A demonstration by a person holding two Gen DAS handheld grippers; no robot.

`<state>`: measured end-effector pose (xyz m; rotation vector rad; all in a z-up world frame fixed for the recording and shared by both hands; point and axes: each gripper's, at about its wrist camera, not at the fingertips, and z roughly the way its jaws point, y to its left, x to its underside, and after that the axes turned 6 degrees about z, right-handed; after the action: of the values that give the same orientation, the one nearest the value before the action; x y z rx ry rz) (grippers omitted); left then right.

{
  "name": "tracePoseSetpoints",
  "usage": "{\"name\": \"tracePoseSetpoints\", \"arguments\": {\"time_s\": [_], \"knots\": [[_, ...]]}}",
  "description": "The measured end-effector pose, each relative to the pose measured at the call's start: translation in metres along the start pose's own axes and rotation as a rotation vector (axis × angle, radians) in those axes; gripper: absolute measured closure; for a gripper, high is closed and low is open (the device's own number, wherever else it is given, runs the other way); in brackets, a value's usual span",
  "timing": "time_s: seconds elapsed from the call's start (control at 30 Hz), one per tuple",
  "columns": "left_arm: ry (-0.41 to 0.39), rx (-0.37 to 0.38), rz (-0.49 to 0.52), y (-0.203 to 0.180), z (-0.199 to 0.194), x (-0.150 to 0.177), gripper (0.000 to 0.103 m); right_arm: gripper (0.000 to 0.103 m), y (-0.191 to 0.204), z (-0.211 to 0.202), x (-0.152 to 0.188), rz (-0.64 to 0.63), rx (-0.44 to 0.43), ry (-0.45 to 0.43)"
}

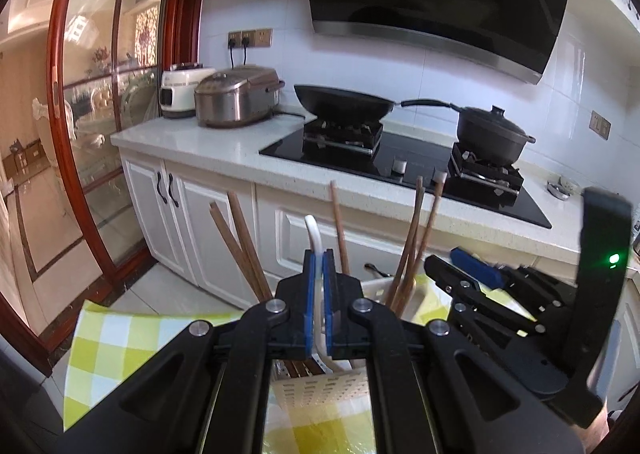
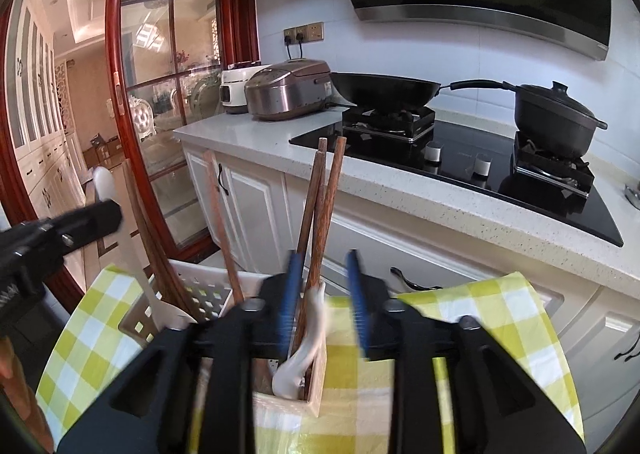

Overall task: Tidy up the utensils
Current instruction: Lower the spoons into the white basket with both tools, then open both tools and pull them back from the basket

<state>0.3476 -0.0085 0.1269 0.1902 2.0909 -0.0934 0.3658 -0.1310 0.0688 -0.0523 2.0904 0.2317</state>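
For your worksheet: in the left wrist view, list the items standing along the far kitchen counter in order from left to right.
White cooker → metallic rice cooker → black wok on the left burner → lidded black pot on the right burner → small metal dish near the right edge.
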Motion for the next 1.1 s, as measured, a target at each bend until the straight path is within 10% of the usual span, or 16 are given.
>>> {"name": "tracePoseSetpoints", "arguments": {"time_s": [0.5, 0.8, 1.1], "knots": [[-0.045, 0.010, -0.031, 0.008, -0.040, 0.014, 0.095, 0.047, -0.028, -0.050, 0.016, 0.047, -0.035, -0.051], [-0.188, 0.059, -0.051, 0.004, -0.090, 0.064, 0.057, 0.025, -0.046, -0.072, 0.058, 0.104, -0.080, -0.101], [-0.165, 0.059, -0.040, -0.009, -0.087, 0.124, 0.036, 0.018, -0.045, -0.079, 0.095, 0.048, -0.124, -0.105]]}}
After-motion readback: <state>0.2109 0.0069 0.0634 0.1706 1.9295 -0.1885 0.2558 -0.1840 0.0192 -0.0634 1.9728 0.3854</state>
